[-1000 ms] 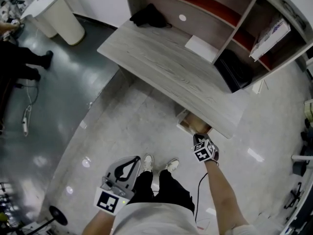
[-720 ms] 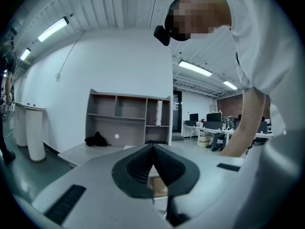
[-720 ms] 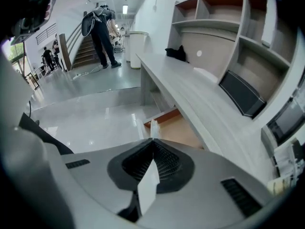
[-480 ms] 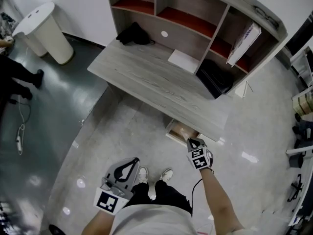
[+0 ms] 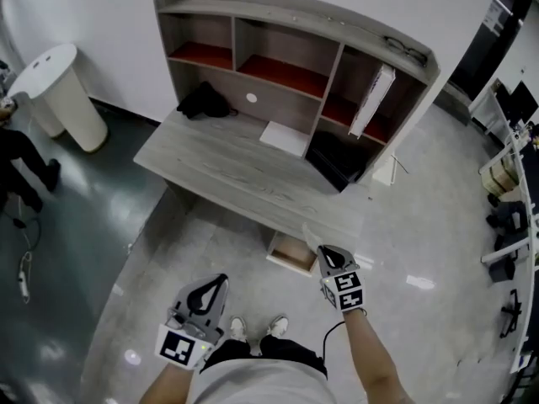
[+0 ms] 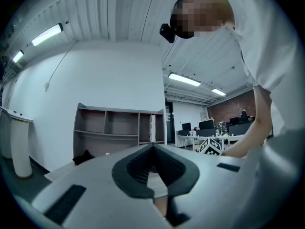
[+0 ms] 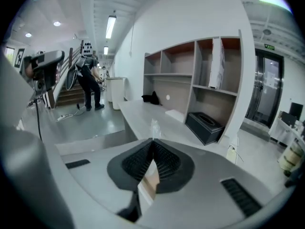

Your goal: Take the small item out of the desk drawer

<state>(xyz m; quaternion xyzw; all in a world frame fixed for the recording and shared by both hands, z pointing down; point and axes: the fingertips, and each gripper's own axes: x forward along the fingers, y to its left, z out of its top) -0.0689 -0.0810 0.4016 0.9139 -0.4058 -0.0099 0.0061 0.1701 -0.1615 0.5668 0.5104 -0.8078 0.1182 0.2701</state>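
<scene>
My right gripper [image 7: 152,142] is shut tight. Its jaws pinch only the lower end of the small item [image 7: 152,126], a clear, crinkly scrap that sticks up past the tips and is out of the drawer [image 5: 290,255]. That thin hold is my main worry. I judge that a jolt or a quick swing could let the item slide out, and something this light and see-through would be hard to spot on the pale floor [image 5: 404,251]. Just ahead runs the front edge of the desk [image 5: 227,162]; if I carry the item forward too low, it could snag there and pull free. The drawer stands open under that edge, near my gripper, so I could knock it. My left gripper [image 6: 153,147] is closed on nothing and well apart, no help in a fall.
</scene>
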